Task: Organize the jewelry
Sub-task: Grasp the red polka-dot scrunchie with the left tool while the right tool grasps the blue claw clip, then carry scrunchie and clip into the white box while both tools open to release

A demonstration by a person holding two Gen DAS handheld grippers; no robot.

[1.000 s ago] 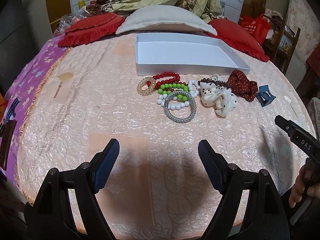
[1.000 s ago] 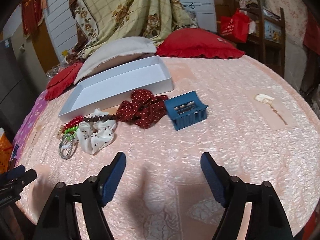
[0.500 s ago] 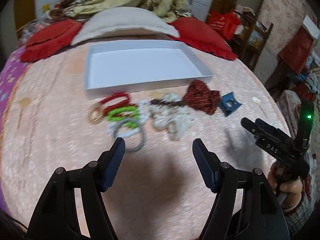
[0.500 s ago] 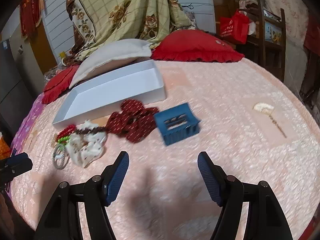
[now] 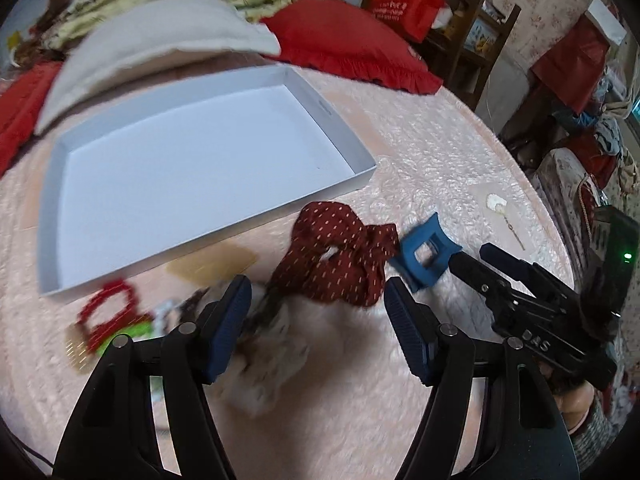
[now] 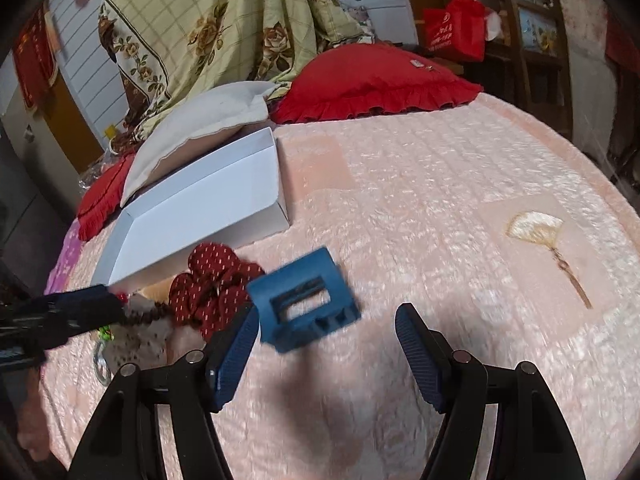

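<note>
At the far left of the left wrist view a red bead bracelet (image 5: 106,304) lies smeared by motion, with a green one (image 5: 124,334) below it mostly lost in blur; the pale scrunchie (image 5: 272,360) beside them is partly hidden behind the left finger of the left gripper (image 5: 316,328) and too blurred to read in detail; beyond them the white box (image 5: 352,148) sits on the pink bedspread (image 5: 420,152), its floor bare. The left gripper's jaws are closing, nothing pressed between the pads; the dark red dotted scrunchie (image 5: 336,260) lies just beyond the fingertips, about midway between them. Right of it lies the blue claw clip (image 5: 424,256), next to the scrunchie's edge; the right gripper enters from the right there, its tips just beside the clip, its handle cut off by the frame.

In the right wrist view the left gripper crosses the left edge and covers much of the bracelets; the right gripper (image 6: 324,340) stands spread and holds nothing; the clip (image 6: 304,300) lies just ahead of its left finger, blurred; an embroidered fan motif (image 6: 536,228) shows on the bedspread (image 6: 420,168) well to the right.
</note>
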